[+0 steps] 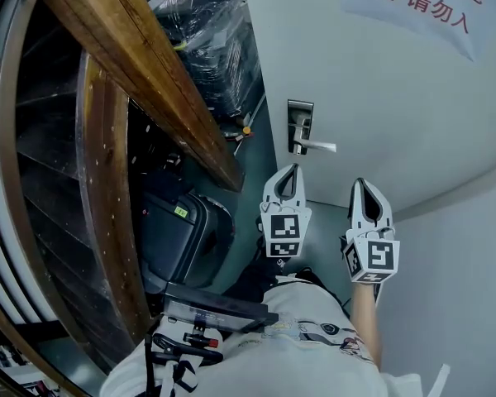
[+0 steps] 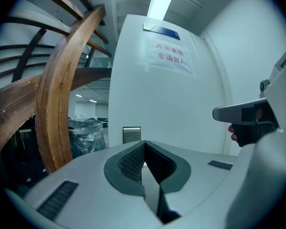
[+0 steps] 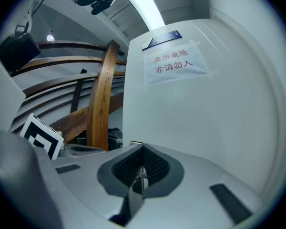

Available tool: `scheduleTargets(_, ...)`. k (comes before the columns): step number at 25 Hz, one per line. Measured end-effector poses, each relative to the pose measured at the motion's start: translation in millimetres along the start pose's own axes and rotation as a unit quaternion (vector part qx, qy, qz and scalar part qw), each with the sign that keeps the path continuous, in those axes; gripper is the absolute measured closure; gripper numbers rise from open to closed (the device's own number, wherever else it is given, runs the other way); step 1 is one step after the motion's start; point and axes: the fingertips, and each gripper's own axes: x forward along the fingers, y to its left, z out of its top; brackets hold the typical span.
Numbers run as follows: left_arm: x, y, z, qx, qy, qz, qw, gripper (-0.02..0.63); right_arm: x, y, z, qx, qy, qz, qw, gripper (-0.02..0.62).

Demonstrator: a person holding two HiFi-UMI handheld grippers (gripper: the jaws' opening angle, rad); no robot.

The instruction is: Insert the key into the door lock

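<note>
Key (image 3: 142, 174) pinched in right gripper (image 1: 362, 184), short of lock (image 1: 298, 124); left gripper (image 1: 293, 169) pressed together, empty. I'd square blade to lock before pushing.

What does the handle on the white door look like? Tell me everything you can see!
The door handle is a slim silvery lever, metal by its look, pointing right from a tall, shiny rectangular lock plate near the white door's edge. Any keyhole is too small to see. Nothing touches it: the left gripper points at it from just below, apart, and the right gripper is farther right.
</note>
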Motion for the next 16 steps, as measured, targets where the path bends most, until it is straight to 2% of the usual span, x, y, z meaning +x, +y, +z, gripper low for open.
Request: scheduleTargets(16, 1.1, -7.5, -8.9, -0.002, 0.009, -0.008, 0.9999, 0.603, -1.6, -3.0, -7.8, 0.008, 0.000, -0.007, 1.000, 0.589)
